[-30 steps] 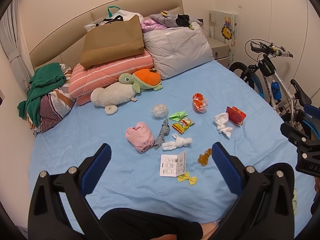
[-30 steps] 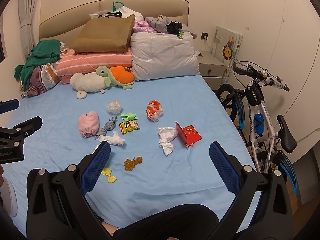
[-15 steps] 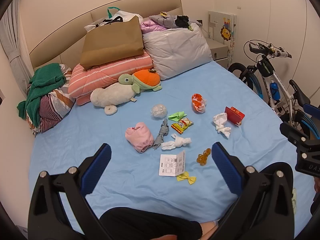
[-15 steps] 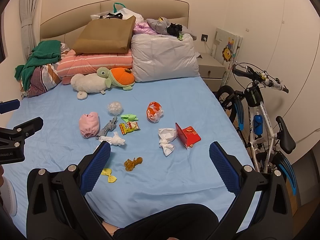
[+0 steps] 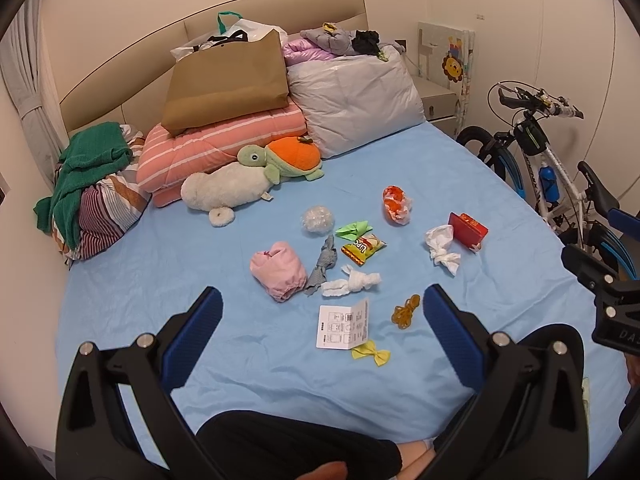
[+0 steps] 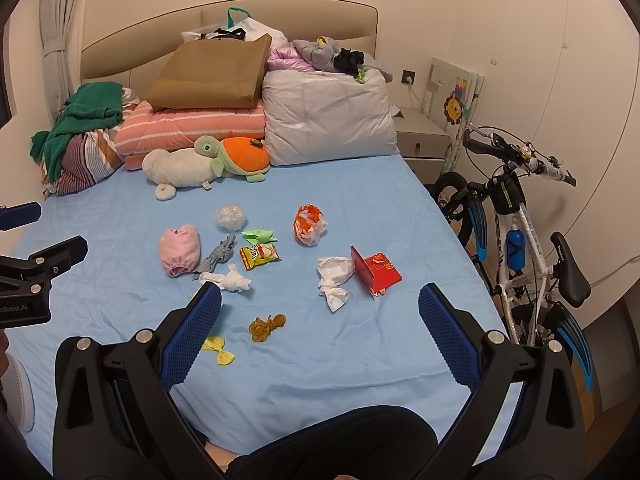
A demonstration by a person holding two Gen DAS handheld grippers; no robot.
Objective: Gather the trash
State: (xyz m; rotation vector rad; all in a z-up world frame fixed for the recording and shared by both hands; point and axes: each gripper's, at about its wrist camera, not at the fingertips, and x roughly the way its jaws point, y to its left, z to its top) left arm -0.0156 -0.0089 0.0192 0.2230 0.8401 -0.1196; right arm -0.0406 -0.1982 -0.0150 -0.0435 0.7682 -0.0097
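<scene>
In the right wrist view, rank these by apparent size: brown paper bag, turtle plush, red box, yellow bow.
1. Brown paper bag, the largest although it is farthest away.
2. Turtle plush.
3. Red box.
4. Yellow bow, the smallest although it is nearest the camera.

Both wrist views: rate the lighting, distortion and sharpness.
Left wrist view: soft, even indoor light, strong fisheye bending of the headboard, dark vignette corners, the snack packet sharp. Right wrist view: same even light, the bicycle bowed near the edge, no glare.
</scene>
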